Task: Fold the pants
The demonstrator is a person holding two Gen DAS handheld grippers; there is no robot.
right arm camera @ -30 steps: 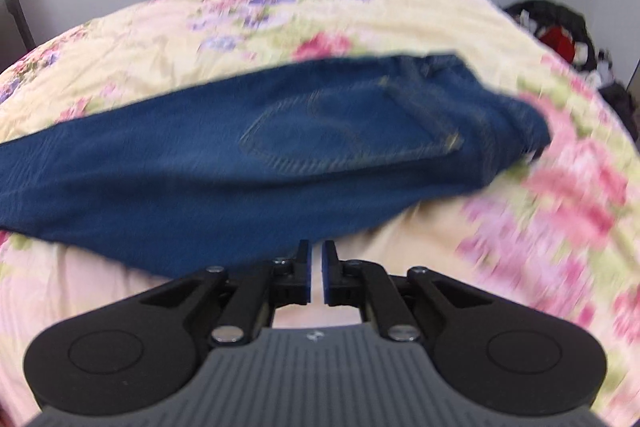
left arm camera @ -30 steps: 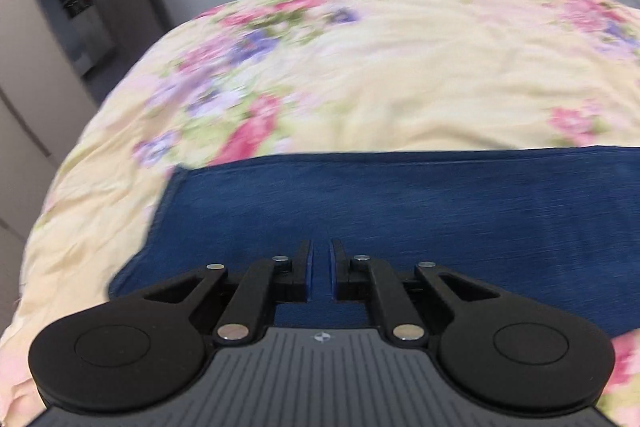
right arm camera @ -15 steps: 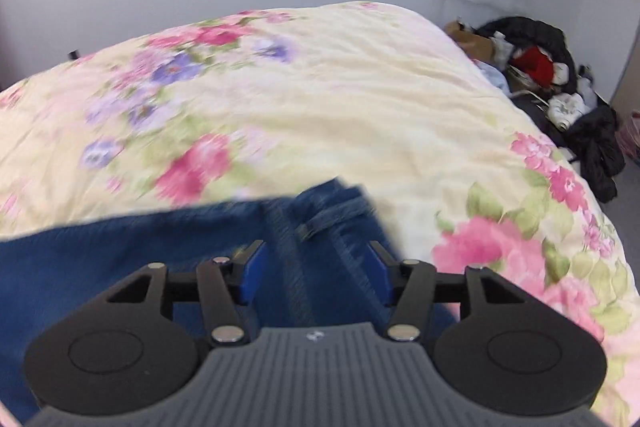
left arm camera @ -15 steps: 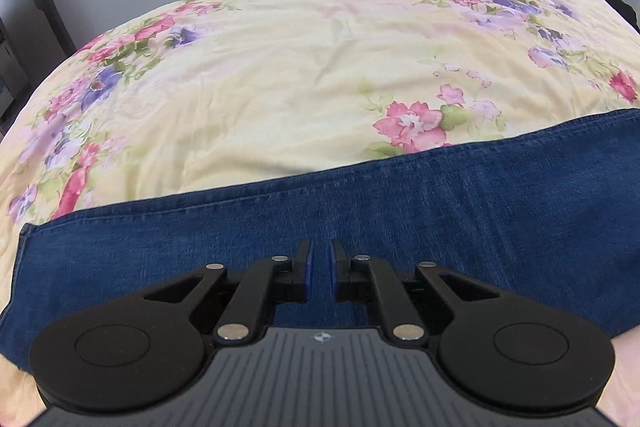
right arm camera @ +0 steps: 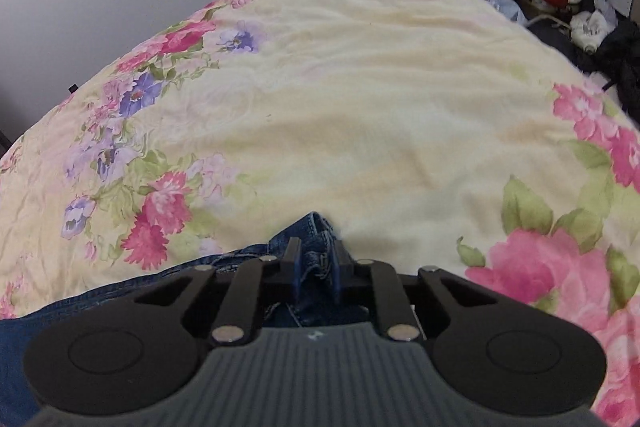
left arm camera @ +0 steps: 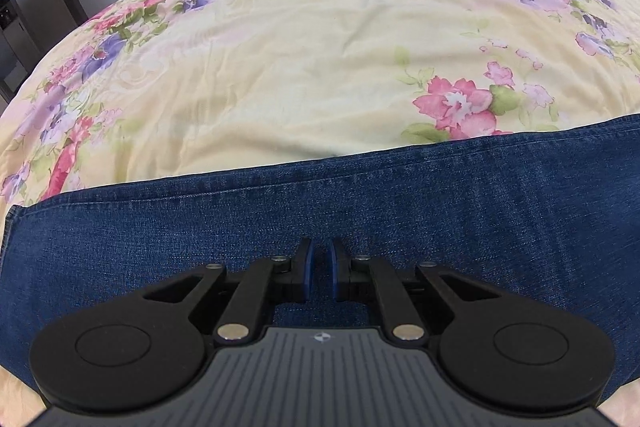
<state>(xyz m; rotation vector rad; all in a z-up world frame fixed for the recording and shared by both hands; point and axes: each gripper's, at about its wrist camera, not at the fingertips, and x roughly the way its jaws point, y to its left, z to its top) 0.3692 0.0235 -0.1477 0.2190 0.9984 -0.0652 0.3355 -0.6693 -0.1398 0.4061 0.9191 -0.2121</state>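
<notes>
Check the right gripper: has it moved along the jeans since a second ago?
Yes. The right gripper has travelled from beside the back pocket to the waistband end of the jeans, and its jaws have just been closing on bunched denim there, over the floral duvet.

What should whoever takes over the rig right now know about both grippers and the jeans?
Right gripper: jaws have just been closing and now pinch a bunched end of the jeans, seemingly the waistband.
Left gripper: shut over the flat leg of the jeans; no cloth visibly pinched.
Jeans lie lengthwise across the floral bedspread, near the front edge.
Done: jeans laid out, right end gripped.
Left: grip the leg end and make the fold.
</notes>
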